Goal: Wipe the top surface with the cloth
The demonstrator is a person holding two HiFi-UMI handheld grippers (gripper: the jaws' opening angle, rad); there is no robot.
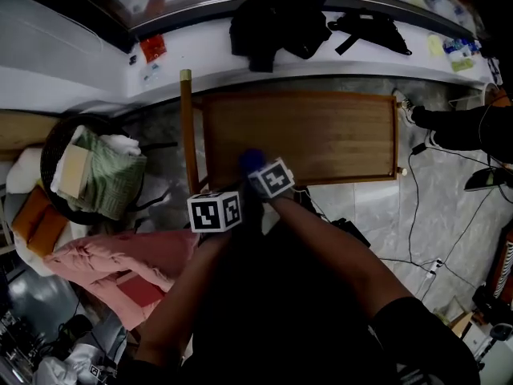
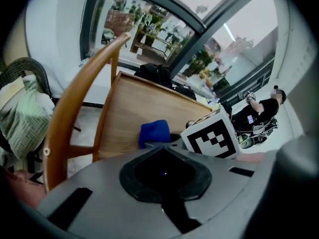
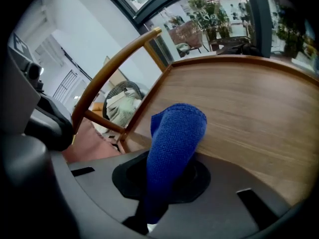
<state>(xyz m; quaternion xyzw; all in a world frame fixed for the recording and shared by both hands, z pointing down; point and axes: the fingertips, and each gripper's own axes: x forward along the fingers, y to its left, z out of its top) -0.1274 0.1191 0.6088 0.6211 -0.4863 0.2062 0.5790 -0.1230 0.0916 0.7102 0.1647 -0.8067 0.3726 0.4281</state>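
The wooden table top (image 1: pixel 321 135) lies ahead of me, bare and light brown. A blue cloth (image 1: pixel 252 160) hangs over its near left edge, and my right gripper (image 1: pixel 266 176) is shut on it. In the right gripper view the cloth (image 3: pixel 174 143) rises folded from between the jaws of the right gripper (image 3: pixel 162 178), above the table top (image 3: pixel 249 108). My left gripper (image 1: pixel 220 207) sits just left of the right one, off the table's near edge. In the left gripper view the left gripper (image 2: pixel 164 176) looks shut with nothing in it, and the cloth (image 2: pixel 153 132) shows beyond.
A wooden chair back (image 1: pixel 187 127) stands against the table's left side. Further left are a dark basket with green fabric (image 1: pixel 96 175) and a pink cloth (image 1: pixel 104 263) on the floor. Black bags (image 1: pixel 276 22) lie on the white ledge behind. Cables (image 1: pixel 425 215) run right of the table.
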